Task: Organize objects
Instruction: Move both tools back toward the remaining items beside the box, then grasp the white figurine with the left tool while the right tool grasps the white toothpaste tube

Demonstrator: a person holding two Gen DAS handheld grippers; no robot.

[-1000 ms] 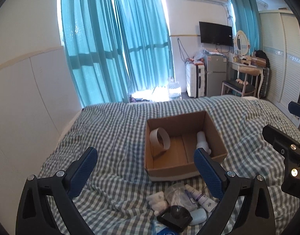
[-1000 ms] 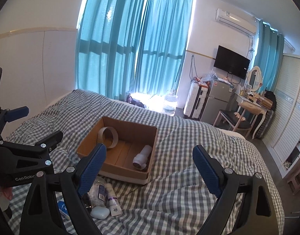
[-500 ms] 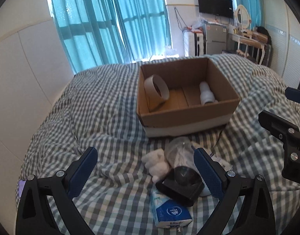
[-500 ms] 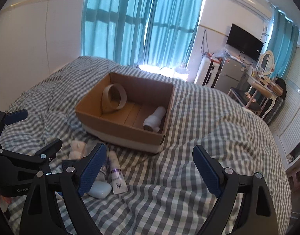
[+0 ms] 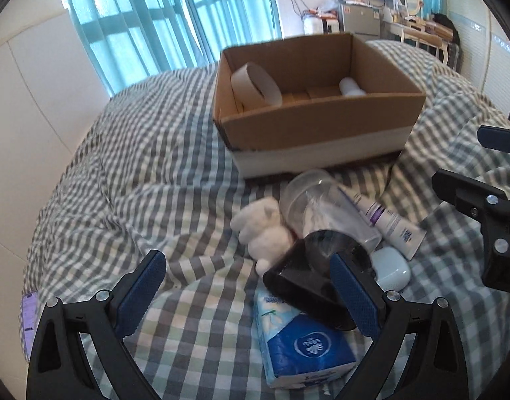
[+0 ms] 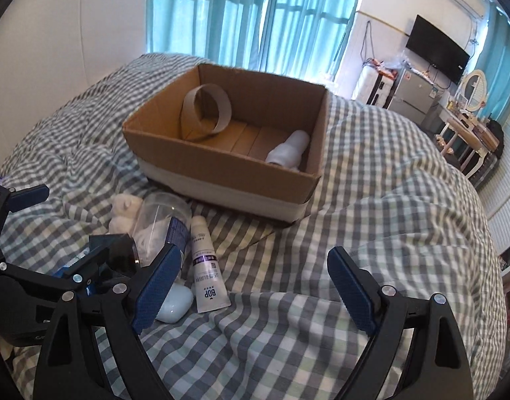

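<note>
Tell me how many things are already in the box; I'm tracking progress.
2: a tape ring at the box's left end, a white bottle at its right. The near wall may hide more.

Your cardboard box looks motion-blurred, its near wall hiding most of the white bottle inside.

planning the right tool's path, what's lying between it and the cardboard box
Only bare checked bedding lies between the open right tool and the cardboard box, seen in the right wrist view; the white tube lies just left.

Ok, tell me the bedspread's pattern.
Grey and white check bedspread, clearest in the right wrist view.
</note>
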